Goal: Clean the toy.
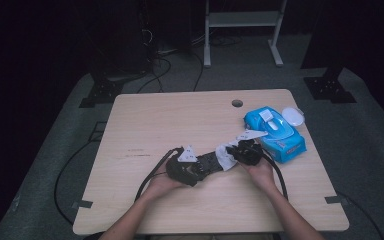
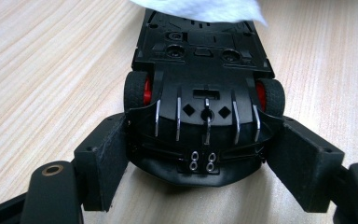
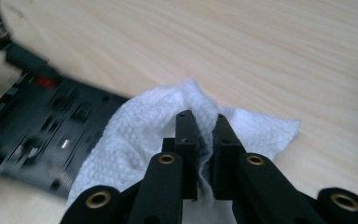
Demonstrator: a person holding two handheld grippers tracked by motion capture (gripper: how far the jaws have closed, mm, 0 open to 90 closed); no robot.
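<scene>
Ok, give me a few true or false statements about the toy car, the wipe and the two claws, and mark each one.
1. The left claw grips the toy car by its sides. True.
2. The car stands on its wheels. False: it lies belly up, its black underside showing.
3. The right claw is shut on a white wipe. True.
4. The wipe lies on the far end of the car from the left claw. True.
5. The blue wipe pack sits at the table's left edge. False: it is near the right edge.
6. The pack's lid is closed. False: the white lid is flipped open.
</scene>
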